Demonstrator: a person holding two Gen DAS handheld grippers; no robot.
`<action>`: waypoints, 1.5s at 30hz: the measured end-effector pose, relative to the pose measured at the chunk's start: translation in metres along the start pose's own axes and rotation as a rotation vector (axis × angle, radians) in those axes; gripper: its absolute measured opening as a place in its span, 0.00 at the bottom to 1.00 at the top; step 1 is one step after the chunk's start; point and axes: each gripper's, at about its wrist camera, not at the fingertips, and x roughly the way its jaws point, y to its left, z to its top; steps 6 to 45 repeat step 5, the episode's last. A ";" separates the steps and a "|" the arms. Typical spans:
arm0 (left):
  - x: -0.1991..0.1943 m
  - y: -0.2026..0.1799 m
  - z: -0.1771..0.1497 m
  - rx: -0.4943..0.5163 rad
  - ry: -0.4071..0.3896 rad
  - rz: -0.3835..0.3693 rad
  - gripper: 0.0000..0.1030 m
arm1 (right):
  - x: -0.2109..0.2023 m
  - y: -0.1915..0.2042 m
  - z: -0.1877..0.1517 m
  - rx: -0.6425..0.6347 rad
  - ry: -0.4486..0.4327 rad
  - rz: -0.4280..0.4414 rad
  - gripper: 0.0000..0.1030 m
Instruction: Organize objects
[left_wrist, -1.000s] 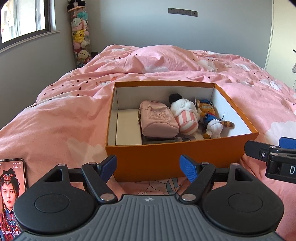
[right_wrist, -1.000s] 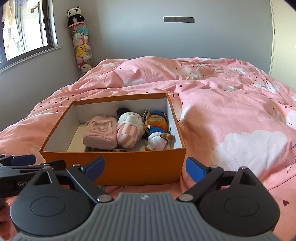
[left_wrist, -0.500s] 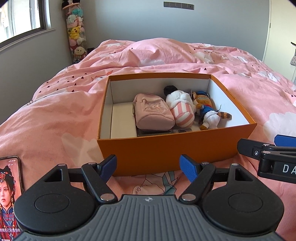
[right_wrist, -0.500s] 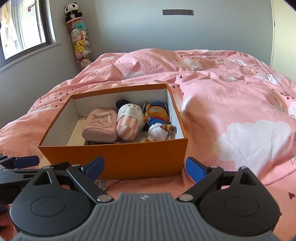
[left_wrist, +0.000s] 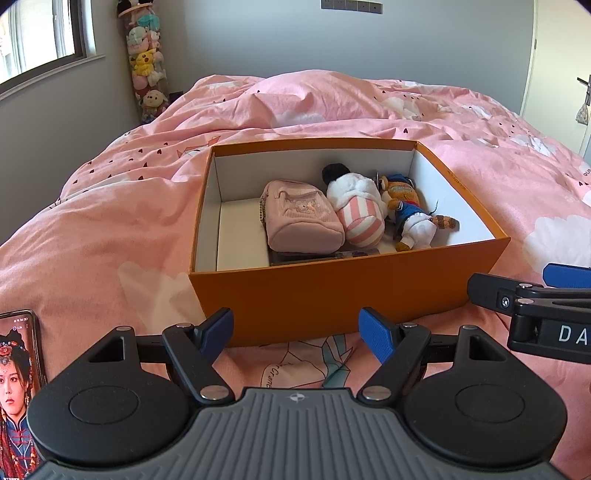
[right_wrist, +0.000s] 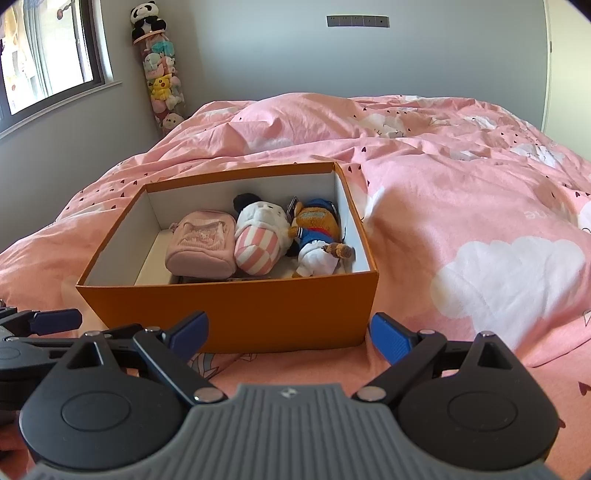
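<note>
Orange cardboard box (left_wrist: 347, 291), open-topped, sits on the pink duvet (left_wrist: 110, 221) at 12 o'clock from both my grippers, its long axis running 9-to-3 across my view. Inside, side by side along that axis: pink fabric pouch (left_wrist: 301, 218), pink-and-white striped plush (left_wrist: 360, 218), orange plush doll in blue and white clothes (left_wrist: 410, 216). My left gripper (left_wrist: 295, 328) hangs just short of the box's near wall, centred on it; my right gripper (right_wrist: 288, 330) faces the near right corner. Neither is clearly nearer. Both sets of blue-padded jaws stand wide apart, holding nothing, touching nothing. Black smartphone with lit screen (left_wrist: 16, 387) lies on the duvet at 9 o'clock of my left gripper, outside the box; judged the likely next item.
</note>
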 end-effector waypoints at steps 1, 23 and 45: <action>0.000 0.000 0.000 0.000 0.000 0.001 0.87 | 0.000 0.000 0.000 0.000 0.001 0.000 0.92; 0.000 0.000 0.000 -0.005 0.000 0.001 0.87 | 0.000 0.000 0.000 0.001 0.002 0.000 0.92; 0.000 0.000 0.000 -0.005 0.000 0.001 0.87 | 0.000 0.000 0.000 0.001 0.002 0.000 0.92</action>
